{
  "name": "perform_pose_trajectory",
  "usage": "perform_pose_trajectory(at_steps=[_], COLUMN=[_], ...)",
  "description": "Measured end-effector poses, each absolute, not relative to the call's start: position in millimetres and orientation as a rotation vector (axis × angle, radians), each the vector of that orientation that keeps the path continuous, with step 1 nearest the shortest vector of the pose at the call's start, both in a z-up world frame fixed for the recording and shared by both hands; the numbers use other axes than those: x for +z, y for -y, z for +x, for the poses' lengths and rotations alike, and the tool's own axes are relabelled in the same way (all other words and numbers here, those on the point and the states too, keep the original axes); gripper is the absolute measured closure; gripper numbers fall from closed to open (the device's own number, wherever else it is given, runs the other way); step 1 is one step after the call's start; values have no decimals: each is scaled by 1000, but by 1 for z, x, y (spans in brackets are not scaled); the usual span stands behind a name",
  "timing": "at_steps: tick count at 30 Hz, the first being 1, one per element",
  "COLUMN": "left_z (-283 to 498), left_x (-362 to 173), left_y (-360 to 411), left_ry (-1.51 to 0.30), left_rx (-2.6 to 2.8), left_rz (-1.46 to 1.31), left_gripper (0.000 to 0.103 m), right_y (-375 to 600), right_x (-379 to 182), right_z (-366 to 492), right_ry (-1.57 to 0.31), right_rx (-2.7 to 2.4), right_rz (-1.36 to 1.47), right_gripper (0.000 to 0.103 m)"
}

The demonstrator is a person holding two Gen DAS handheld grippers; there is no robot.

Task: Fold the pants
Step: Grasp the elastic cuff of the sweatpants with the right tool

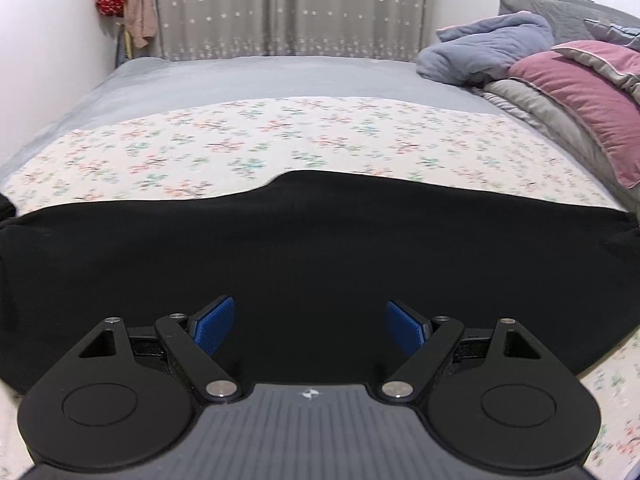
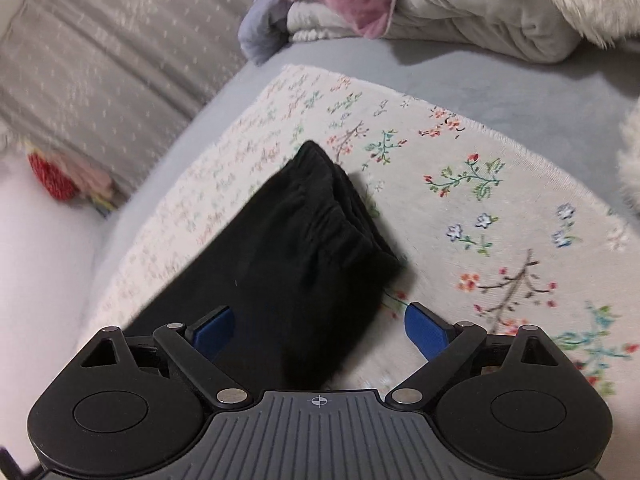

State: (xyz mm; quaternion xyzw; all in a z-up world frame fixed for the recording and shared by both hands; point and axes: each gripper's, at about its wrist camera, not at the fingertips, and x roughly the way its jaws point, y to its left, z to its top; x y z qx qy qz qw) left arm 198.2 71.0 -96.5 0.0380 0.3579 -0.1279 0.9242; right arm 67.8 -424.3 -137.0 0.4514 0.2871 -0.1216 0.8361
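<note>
Black pants lie flat across a floral cloth on the bed, stretching from left to right in the left wrist view. My left gripper is open and empty, just above the middle of the pants. In the right wrist view the gathered elastic waistband end of the pants lies on the floral cloth. My right gripper is open and empty, with its jaws set on either side of the pants' edge, close above the fabric.
The bed has a grey-blue sheet. A pile of bedding with a pink pillow and a blue blanket sits at the right. Grey star-patterned curtains hang behind. Red and pink garments hang at the back left.
</note>
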Motion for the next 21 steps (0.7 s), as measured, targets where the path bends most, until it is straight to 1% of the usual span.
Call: perform_pose_trajectory(at_steps=[6,11,15,21], left_z=[196,204,203,207], left_x=[-110,-134,-132,-132], left_y=[-46,-49,-50,-45], left_ry=[-747,-834,-834,-849], left_rx=[-329,-306,-290,-256], left_rz=[63,21,26,18], left_gripper=[16,16,16,16], right_y=[409,405,410,406], right_x=[-140,-140,-143,-145], right_z=[74,76,76,79], right_ry=[-552,-534,-496,-451], right_rx=[-296,-308,-338,-399], right_rz=[890,856,915,908], right_gripper=[9,10,18,20])
